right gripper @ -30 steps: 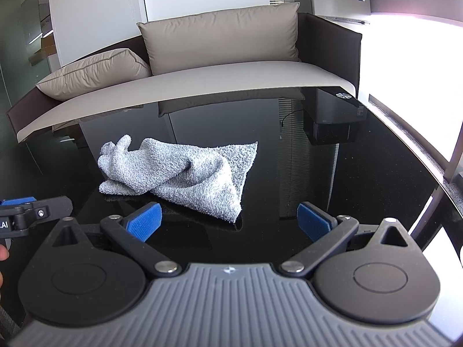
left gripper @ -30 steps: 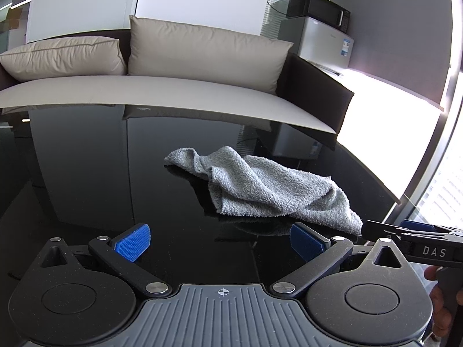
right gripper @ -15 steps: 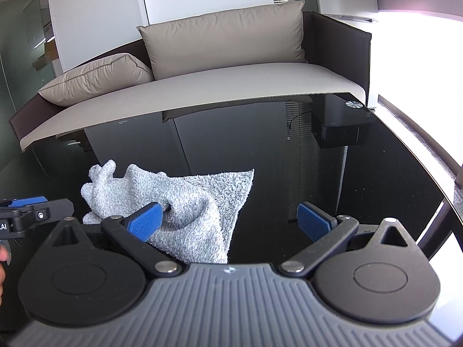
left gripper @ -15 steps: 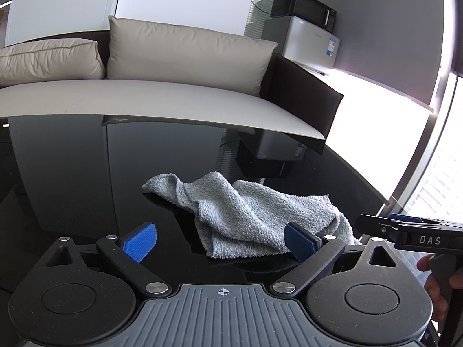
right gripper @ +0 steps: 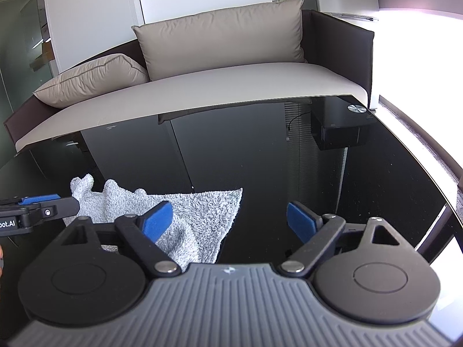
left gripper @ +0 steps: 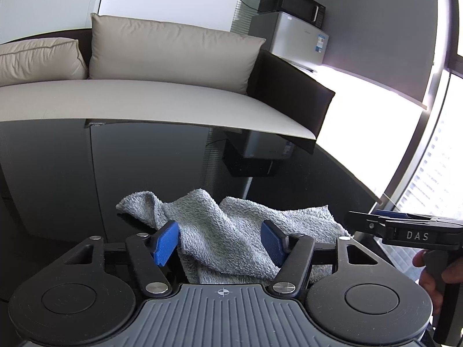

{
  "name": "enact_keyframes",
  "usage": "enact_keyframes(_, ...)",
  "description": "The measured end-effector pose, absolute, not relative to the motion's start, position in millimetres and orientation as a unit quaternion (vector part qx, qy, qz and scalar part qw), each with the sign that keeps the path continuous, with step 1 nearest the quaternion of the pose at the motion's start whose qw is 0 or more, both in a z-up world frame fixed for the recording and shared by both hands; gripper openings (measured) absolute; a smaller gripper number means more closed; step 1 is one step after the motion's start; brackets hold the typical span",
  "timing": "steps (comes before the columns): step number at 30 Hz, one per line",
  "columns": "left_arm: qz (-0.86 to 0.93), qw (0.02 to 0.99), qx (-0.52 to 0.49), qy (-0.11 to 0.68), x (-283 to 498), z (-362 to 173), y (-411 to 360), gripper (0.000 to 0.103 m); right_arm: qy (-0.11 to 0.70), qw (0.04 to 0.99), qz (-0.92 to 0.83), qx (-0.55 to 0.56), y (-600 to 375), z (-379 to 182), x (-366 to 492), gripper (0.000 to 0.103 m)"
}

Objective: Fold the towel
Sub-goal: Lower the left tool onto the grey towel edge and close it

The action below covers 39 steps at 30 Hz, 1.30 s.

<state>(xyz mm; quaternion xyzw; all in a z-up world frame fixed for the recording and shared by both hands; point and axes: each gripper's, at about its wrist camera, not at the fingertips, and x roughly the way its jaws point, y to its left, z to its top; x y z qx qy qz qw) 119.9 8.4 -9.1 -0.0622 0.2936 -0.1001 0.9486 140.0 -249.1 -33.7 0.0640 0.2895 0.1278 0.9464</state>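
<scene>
While the left gripper [left gripper: 220, 243] stands with its blue pads apart, the crumpled grey towel [left gripper: 231, 231] lies between them on the black table [left gripper: 86, 173]. From the right wrist, the right gripper [right gripper: 230, 221] is likewise spread, the towel [right gripper: 196, 217] near its left pad.

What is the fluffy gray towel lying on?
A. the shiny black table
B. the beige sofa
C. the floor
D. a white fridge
A: the crumpled gray towel lies on the shiny black table, just in front of the open left hand-held gripper, while the sofa sits behind the table with no towel on it.
</scene>
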Motion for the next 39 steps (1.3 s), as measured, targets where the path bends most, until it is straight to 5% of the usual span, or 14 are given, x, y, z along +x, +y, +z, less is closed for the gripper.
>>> enact_keyframes(14,-0.101,0.945,-0.09,0.298,137.6,-10.4,21.6,0.056,0.288,0.946,0.129,0.074,-250.7,-35.0,156.1,0.08)
enact_keyframes(17,-0.112,0.941,-0.084,0.309,143.5,-13.8,19.5,0.044,0.291,0.945,0.135,0.067,-247.5,-36.6,158.5,0.077)
enact_keyframes(21,-0.118,0.941,-0.058,0.311,144.5,-16.2,10.7,0.01,0.298,0.942,0.147,0.055,-241.6,-39.2,161.2,0.073)
enact_keyframes(26,-0.126,0.943,-0.047,0.306,139.4,-14.5,5.5,0.007,0.305,0.935,0.178,0.04,-233.0,-40.2,158.6,0.07)
enact_keyframes(39,-0.132,0.955,-0.035,0.262,109.3,10.2,4.7,0.007,0.323,0.909,0.264,0.03,-214.4,-38.5,140.2,0.015)
